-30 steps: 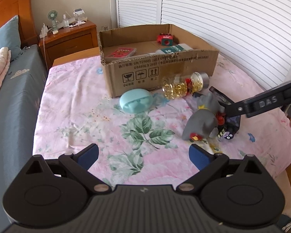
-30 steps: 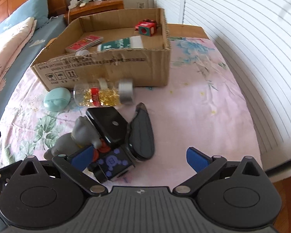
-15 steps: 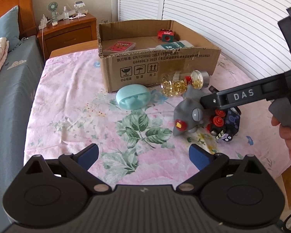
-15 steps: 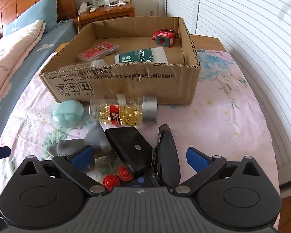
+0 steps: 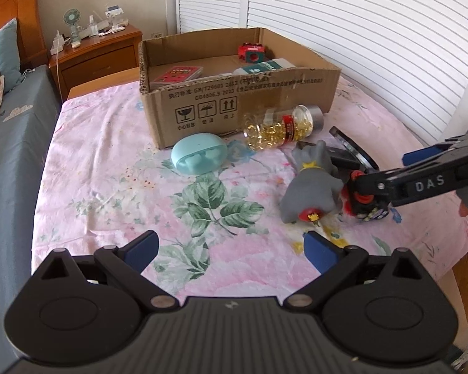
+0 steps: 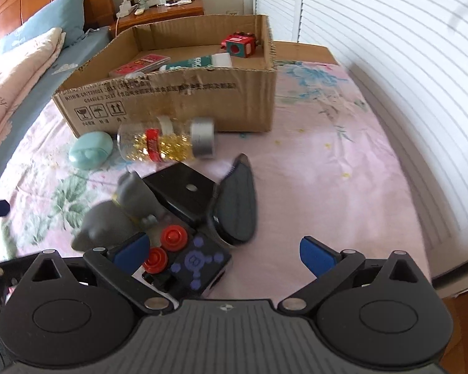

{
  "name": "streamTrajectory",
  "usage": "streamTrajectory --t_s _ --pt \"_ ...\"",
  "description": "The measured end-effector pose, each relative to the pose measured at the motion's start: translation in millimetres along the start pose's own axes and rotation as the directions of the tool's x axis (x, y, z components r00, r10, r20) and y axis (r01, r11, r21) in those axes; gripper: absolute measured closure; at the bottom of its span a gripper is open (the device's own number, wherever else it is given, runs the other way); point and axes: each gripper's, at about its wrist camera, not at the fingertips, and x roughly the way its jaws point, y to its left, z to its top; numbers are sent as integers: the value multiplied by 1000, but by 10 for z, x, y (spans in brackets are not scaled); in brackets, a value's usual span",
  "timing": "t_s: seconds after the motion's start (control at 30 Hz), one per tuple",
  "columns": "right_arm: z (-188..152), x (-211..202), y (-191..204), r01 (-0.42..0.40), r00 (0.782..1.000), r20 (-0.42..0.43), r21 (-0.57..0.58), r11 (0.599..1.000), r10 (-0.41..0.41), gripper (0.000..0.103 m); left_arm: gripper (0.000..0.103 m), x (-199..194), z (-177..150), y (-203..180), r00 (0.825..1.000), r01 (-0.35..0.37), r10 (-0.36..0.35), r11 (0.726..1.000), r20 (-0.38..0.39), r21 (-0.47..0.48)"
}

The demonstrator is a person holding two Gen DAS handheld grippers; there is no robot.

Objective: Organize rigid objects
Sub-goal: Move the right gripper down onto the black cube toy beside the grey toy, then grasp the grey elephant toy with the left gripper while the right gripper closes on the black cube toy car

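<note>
The black fidget cube (image 6: 190, 265) with red buttons and purple dots lies on the floral bedspread (image 5: 115, 168) near its right edge, and it looks to be the thing in hand: the right gripper (image 6: 224, 251) hangs low over it with its tongs spread wide, the left blue pad (image 6: 131, 247) just at the cube's red buttons and the right pad off to the side over bare cloth. By my reading the step is the approach to a pick, with nothing clamped yet; the next move calls for centring the tongs around the cube, since the grey plush toy (image 5: 312, 187) leans against it on one side and a black case (image 6: 184, 191) and a dark oval piece (image 6: 235, 201) crowd it behind, so a clean closing must not catch those. Further toward the middle lie a clear bottle of yellow capsules (image 5: 280, 127) on its side and a teal oval case (image 5: 198, 152), both just before the cardboard box (image 5: 234, 109). That box stands toward the far edge, open at the top, and holds a red cube toy (image 5: 251, 53) in its far right corner, a red flat packet (image 5: 179, 73) at the left and a green-and-white package (image 5: 262, 66) along the front wall. The left gripper (image 5: 231, 246) hovers over the near edge, its tongs apart and empty.
</note>
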Motion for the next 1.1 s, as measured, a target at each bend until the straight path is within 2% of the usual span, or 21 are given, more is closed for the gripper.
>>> streamTrajectory --t_s 0.23,0.3,0.47,0.67,0.93,1.0,1.1 --pt "-115 -125 -276 57 998 -3 53 997 -57 0 4 25 35 -100 1000 -8 8 997 1 71" --pt "-136 -144 -286 43 999 -1 55 998 -43 0 4 48 54 -130 1000 6 -6 996 4 88" --pt "-147 -116 -171 30 1000 5 9 1000 -30 0 4 150 132 -268 998 18 -25 989 49 148" --pt "-196 -82 -78 17 1000 -3 -50 999 -17 0 8 282 161 -485 993 35 -66 959 100 280" --pt "-224 -45 -205 34 999 -21 -26 999 -35 0 27 437 198 -619 983 134 -168 934 76 332" --pt "-231 -52 -220 33 999 -21 -25 999 -34 0 43 469 199 -642 980 161 -191 928 61 336" --pt "-231 -54 -218 38 999 -17 -33 999 -38 0 48 503 194 -654 978 179 -204 928 45 327"
